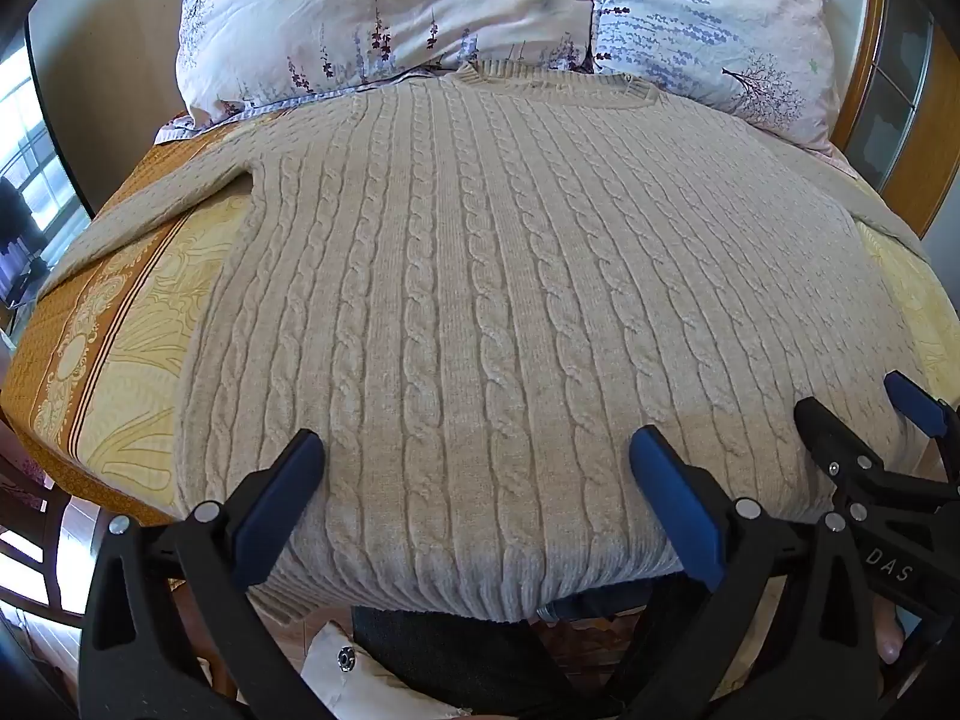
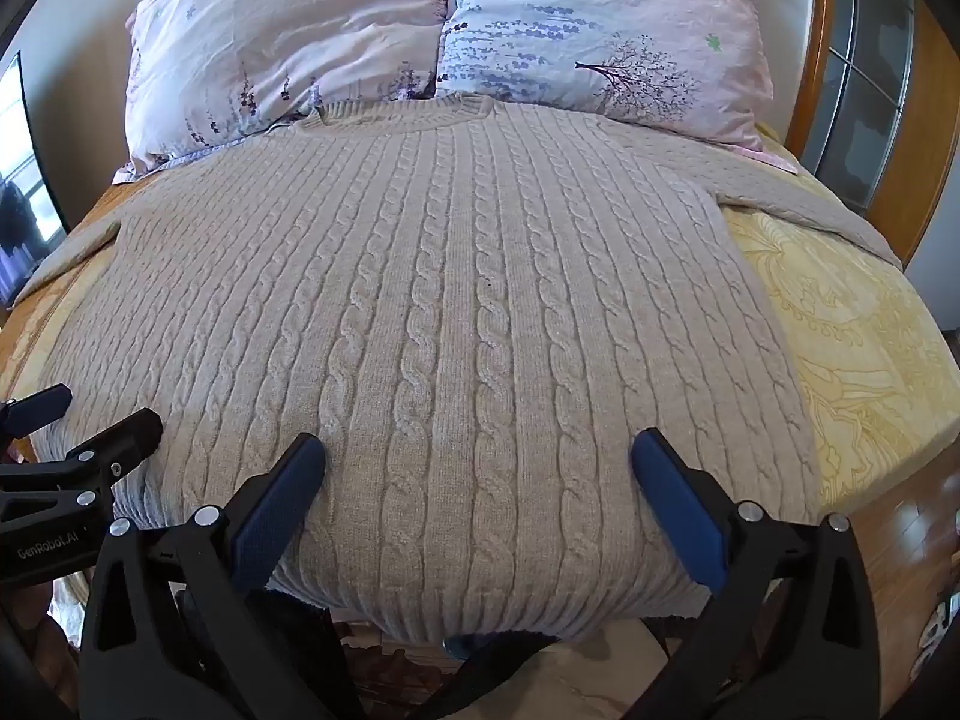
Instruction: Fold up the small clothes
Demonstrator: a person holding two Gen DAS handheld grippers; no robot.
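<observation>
A beige cable-knit sweater [image 1: 480, 300] lies flat on the bed, collar at the far end by the pillows, both sleeves spread out to the sides; it also fills the right wrist view [image 2: 432, 330]. My left gripper [image 1: 477, 450] is open and empty just above the sweater's near hem, left of centre. My right gripper [image 2: 480, 450] is open and empty above the hem, right of centre. The right gripper also shows at the right edge of the left wrist view [image 1: 858, 414], and the left gripper shows at the left edge of the right wrist view [image 2: 90, 414].
A yellow and orange patterned bedspread [image 1: 126, 372] covers the bed. Two floral pillows [image 2: 288, 48] [image 2: 600, 42] lie at the head. A wooden headboard [image 2: 816, 60] stands at the far right. A window [image 1: 24, 168] is at the left. The floor lies below the bed's near edge.
</observation>
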